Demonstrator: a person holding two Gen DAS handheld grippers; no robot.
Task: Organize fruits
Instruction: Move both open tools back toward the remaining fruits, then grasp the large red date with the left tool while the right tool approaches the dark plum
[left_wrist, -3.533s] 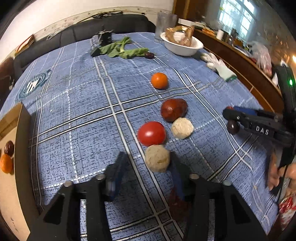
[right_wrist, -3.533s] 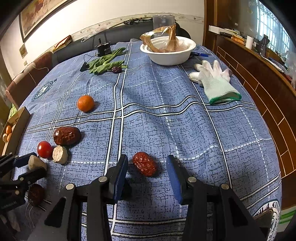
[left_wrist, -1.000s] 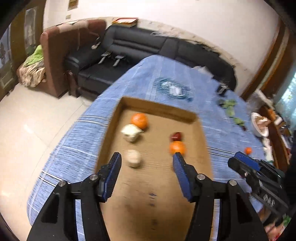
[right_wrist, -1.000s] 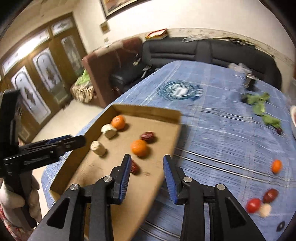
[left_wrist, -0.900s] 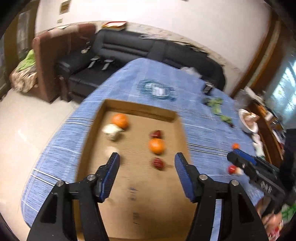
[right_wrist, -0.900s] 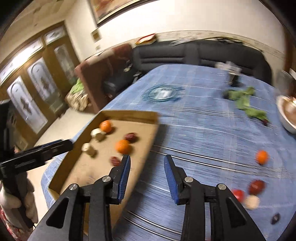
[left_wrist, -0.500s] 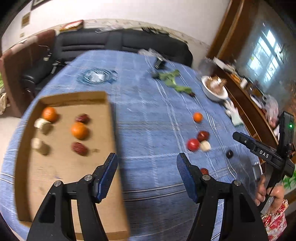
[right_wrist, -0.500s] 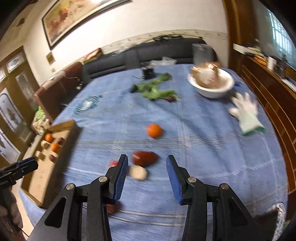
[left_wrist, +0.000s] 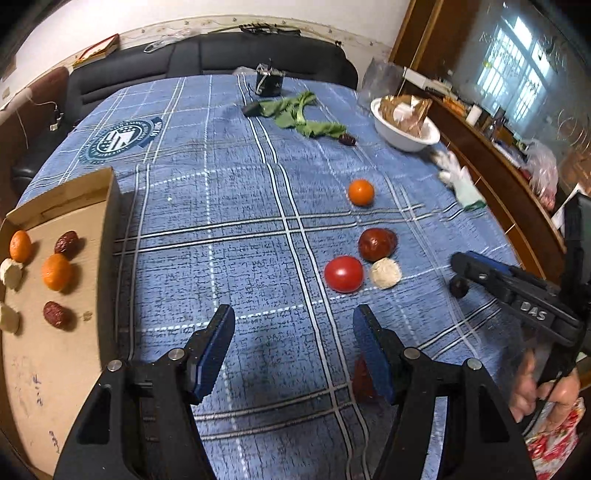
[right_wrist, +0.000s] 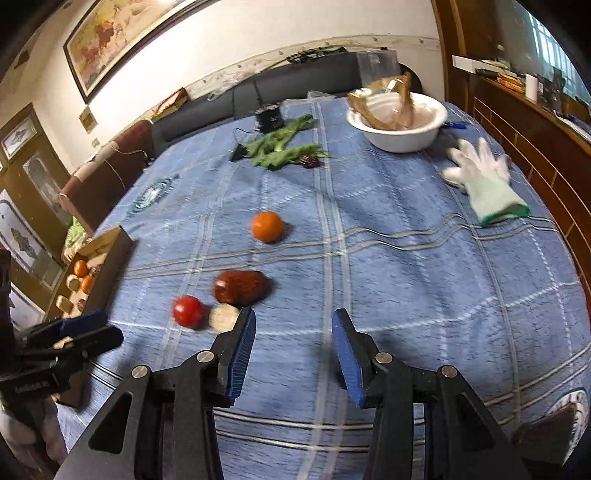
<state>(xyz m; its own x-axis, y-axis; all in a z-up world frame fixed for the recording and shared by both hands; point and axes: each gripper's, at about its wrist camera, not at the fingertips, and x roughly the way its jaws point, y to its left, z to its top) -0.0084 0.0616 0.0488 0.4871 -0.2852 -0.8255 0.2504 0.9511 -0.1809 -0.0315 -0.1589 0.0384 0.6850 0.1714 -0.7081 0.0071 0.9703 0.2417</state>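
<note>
box: cardboard tray (left_wrist: 107, 236) at the table's 9 o'clock edge, already holding two oranges, two dates and a few pale chunks, so that looks like the drop-off spot

left gripper (left_wrist: 291, 332): jaws released and empty, hovering over bare cloth near 6 o'clock, pointed at the loose fruit, probably lining up the next grab

tomato (left_wrist: 343, 274): red, on the table around 3 o'clock from centre, just beside a pale ball (left_wrist: 385, 273)

big date (left_wrist: 377, 243): dark red-brown, right behind those two, looks like it touches the pale ball

orange (left_wrist: 361, 192): sitting alone further back toward 1 o'clock, well apart from the cluster

small dark fruit (left_wrist: 458, 288): near the 4 o'clock edge, right under the right gripper's tip

right gripper (right_wrist: 291, 341): jaws spread wide with nothing between them, hanging just right of the cluster, my guess is it's after the big date or the ball

table: round-ish, blue plaid cloth (left_wrist: 221, 206) with a printed logo; greens, a white bowl (left_wrist: 406, 129) and a white glove (right_wrist: 484, 177) parked at the far side out of the way

room: black sofa behind the table, framed painting on the wall, wood cabinet and window off to the right
</note>
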